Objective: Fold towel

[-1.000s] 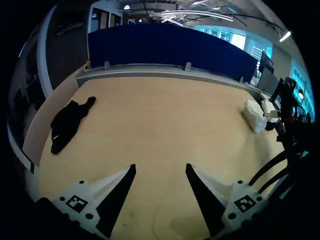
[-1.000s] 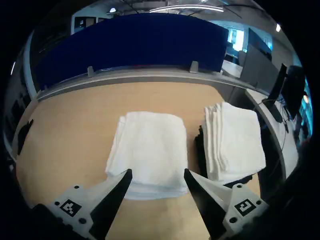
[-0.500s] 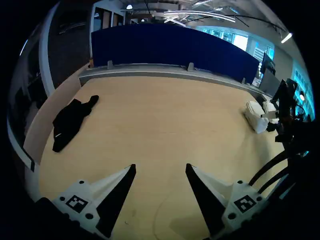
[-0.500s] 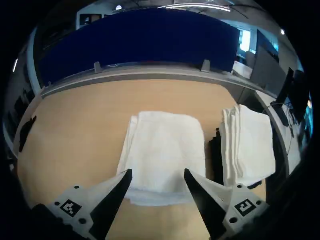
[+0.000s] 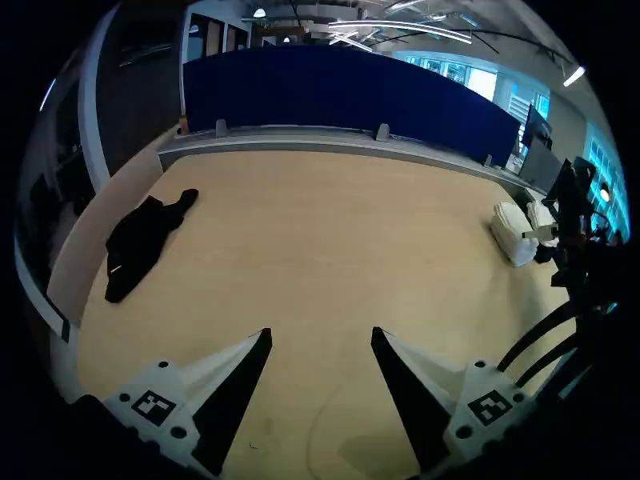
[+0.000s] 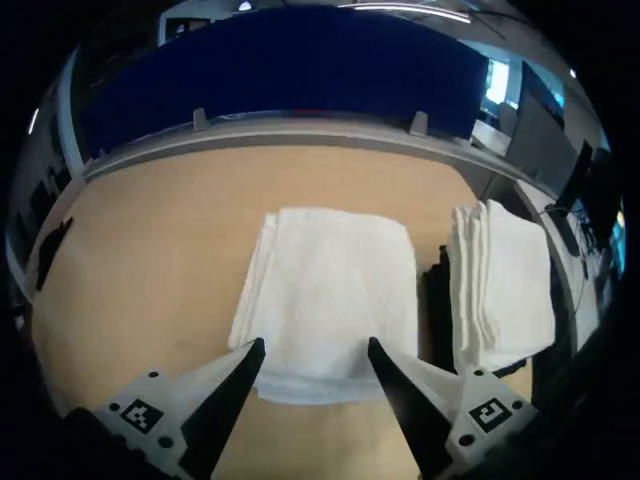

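Folded white towel [image 6: 332, 300], lying flat on the table [image 6: 152, 240] just beside a second stack of white towels [image 6: 512, 288], which rests on something dark. The right tool [image 6: 314, 342] hovers open, its fingers straddling the towel's near edge without gripping it. The left tool [image 5: 320, 332], likewise open and empty, is held over bare table well apart from the towels; a black garment [image 5: 144, 240] lies off to one side. Judged step: taking the near edge. Approach low, pinch all layers together, and keep the corners aligned.
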The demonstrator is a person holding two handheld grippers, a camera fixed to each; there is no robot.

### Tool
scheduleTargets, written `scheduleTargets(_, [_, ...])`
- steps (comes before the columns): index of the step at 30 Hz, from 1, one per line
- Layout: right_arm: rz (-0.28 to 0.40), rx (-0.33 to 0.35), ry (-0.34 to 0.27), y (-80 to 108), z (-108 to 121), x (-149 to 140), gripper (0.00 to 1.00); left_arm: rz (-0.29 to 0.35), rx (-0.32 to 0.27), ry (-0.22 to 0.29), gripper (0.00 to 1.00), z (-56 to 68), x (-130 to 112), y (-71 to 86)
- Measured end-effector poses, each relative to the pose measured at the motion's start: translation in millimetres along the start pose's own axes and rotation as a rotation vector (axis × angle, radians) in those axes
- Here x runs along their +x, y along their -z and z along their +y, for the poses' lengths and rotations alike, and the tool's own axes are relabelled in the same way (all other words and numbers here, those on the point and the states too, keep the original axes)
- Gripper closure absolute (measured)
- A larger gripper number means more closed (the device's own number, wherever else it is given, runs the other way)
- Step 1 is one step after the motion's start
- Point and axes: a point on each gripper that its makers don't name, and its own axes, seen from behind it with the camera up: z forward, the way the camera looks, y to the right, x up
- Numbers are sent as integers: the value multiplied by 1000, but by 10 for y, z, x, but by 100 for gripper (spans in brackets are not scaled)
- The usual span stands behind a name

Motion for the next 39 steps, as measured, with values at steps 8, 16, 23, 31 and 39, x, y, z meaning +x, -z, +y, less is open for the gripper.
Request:
scheduleTargets(8, [42,-1,0,-44,74,364,0,-2,1,3,8,15,4,-24])
scheduleTargets(16, [44,4,19,-199,91,594,0,-4,10,11,8,-7,9,-53])
scheduleTargets(23, [13,-1,-3,-434,138,623,0,-6,21,11,8,-20,-1,-55])
scheduleTargets(31, [-21,-4,0,-558,144,543,0,-12,31,16,8,-51,-36,-53])
scheduleTargets(39, [14,-3,-2,-464,122,629,0,-7,26,13,8,-45,-7,-51])
